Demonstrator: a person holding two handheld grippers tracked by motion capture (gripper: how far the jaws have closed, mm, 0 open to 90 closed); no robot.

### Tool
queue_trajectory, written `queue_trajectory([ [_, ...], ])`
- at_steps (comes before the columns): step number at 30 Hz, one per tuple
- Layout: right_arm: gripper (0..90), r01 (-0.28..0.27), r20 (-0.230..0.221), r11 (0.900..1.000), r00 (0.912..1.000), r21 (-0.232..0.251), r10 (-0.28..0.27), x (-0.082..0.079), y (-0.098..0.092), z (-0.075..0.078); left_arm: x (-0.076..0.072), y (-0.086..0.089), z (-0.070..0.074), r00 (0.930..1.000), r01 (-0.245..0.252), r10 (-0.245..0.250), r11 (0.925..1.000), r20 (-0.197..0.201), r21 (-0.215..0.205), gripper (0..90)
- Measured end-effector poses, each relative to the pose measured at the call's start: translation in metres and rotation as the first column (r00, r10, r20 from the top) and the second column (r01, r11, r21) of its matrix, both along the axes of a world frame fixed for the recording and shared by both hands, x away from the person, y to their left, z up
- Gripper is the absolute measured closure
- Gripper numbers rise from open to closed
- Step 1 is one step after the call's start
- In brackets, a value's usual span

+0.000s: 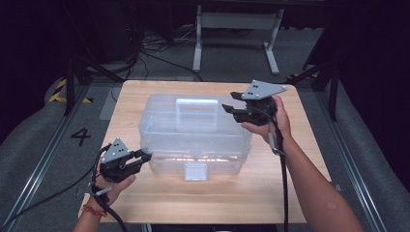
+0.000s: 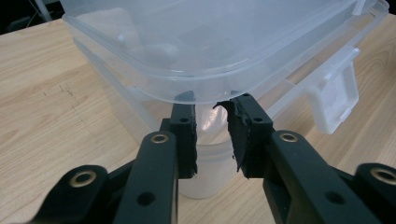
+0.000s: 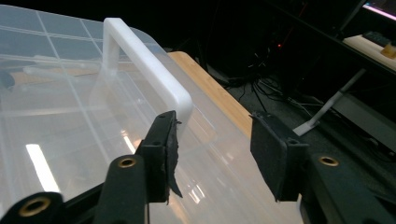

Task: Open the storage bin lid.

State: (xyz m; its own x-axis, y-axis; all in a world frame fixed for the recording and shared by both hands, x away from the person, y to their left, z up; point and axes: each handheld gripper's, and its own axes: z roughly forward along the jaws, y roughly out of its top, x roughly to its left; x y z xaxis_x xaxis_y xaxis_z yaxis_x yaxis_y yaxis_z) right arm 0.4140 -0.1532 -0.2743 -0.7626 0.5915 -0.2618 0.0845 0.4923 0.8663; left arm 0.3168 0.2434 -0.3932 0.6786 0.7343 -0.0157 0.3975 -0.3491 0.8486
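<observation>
Wooden table (image 1: 270,193), tools flanking clear box (image 1: 193,130)

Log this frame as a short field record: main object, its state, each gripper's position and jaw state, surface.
object: clear plastic storage box with white handle and front latch
lid: on; whether latched, cannot tell
left gripper: at the box's front left corner, under the lid rim, jaws narrowly apart, nothing gripped
right gripper: above the lid beside the handle, jaws open, empty
surface: wooden table
</observation>
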Motion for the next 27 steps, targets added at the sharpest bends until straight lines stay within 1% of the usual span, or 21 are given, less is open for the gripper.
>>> queue_trajectory([
  [2,48.3,0.011,0.019,1.000,0.9998,0.001,-0.011,-0.008,-0.012,-0.002,0.000,0.000,0.001,1.0000,0.000,0.000,1.0000,-0.002,0.005,74.0],
  [3,47.2,0.018,0.029,1.000,0.9994,0.007,-0.018,-0.012,-0.018,-0.003,0.000,0.001,0.001,1.0000,0.001,-0.001,1.0000,-0.001,0.001,74.6],
  [4,45.7,0.026,0.038,1.000,0.9989,0.018,-0.026,-0.017,-0.028,-0.005,-0.001,0.001,0.001,1.0000,-0.003,0.003,1.0000,-0.006,-0.001,75.8],
  [5,45.7,0.026,0.038,1.000,0.9989,0.018,-0.026,-0.017,-0.028,-0.005,-0.001,0.001,0.001,1.0000,0.000,0.000,1.0000,0.000,-0.001,75.8],
  [6,44.7,0.030,0.040,0.999,0.9987,0.023,-0.031,-0.020,-0.032,-0.006,-0.002,0.001,0.001,1.0000,-0.001,0.001,1.0000,0.005,0.007,76.3],
  [7,44.1,0.042,0.047,0.999,0.9979,0.030,-0.044,-0.024,-0.040,-0.007,-0.002,0.001,0.001,1.0000,-0.001,0.001,0.9999,0.009,0.010,77.0],
  [10,42.7,0.058,0.050,0.997,0.9969,0.045,-0.061,-0.031,-0.054,-0.011,-0.002,0.001,0.002,0.9999,-0.001,0.001,0.9999,0.010,0.016,78.5],
  [11,42.1,0.066,0.052,0.997,0.9963,0.047,-0.069,-0.033,-0.060,-0.014,-0.003,0.001,0.002,0.9999,-0.003,0.003,0.9999,0.010,0.011,79.7],
  [12,41.5,0.072,0.050,0.996,0.9959,0.045,-0.075,-0.035,-0.063,-0.016,-0.003,0.002,0.002,0.9999,0.002,-0.002,0.9998,0.017,0.021,81.7],
  [13,41.3,0.079,0.052,0.996,0.9953,0.045,-0.082,-0.036,-0.068,-0.019,-0.004,0.002,0.002,0.9998,0.004,-0.004,0.9998,0.017,0.019,84.0],
  [14,41.0,0.086,0.044,0.995,0.9952,0.052,-0.088,-0.038,-0.072,-0.022,-0.004,0.003,0.002,0.9998,0.006,-0.006,0.9999,0.018,0.013,85.8],
  [16,40.2,0.098,0.029,0.994,0.9946,0.047,-0.099,-0.040,-0.080,-0.028,-0.004,0.003,0.002,0.9998,0.007,-0.007,0.9999,0.021,0.013,87.0],
  [17,39.7,0.108,0.017,0.993,0.9940,0.046,-0.108,-0.042,-0.087,-0.034,-0.004,0.002,0.002,0.9997,0.006,-0.006,0.9998,0.024,0.019,88.8],
  [19,39.6,0.111,0.016,0.993,0.9936,0.045,-0.112,-0.043,-0.090,-0.036,-0.004,0.002,0.003,0.9997,0.004,-0.005,0.9997,0.025,0.022,89.6],
  [22,39.1,0.116,-0.004,0.992,0.9933,0.056,-0.116,-0.047,-0.098,-0.049,-0.004,0.002,0.003,0.9996,0.002,-0.003,0.9997,0.028,0.026,89.8],
  [24,38.5,0.116,-0.022,0.993,0.9931,0.031,-0.116,-0.048,-0.100,-0.060,-0.004,0.002,0.004,0.9995,0.000,-0.001,0.9996,0.032,0.026,89.8],
  [25,38.4,0.116,-0.023,0.993,0.9931,0.020,-0.115,-0.048,-0.101,-0.063,-0.004,0.002,0.004,0.9995,0.000,0.000,0.9997,0.031,0.025,89.8],
  [27,38.0,0.109,-0.036,0.994,0.9934,0.016,-0.109,-0.050,-0.102,-0.071,-0.004,0.002,0.004,0.9995,0.000,-0.001,0.9997,0.031,0.026,89.8],
])
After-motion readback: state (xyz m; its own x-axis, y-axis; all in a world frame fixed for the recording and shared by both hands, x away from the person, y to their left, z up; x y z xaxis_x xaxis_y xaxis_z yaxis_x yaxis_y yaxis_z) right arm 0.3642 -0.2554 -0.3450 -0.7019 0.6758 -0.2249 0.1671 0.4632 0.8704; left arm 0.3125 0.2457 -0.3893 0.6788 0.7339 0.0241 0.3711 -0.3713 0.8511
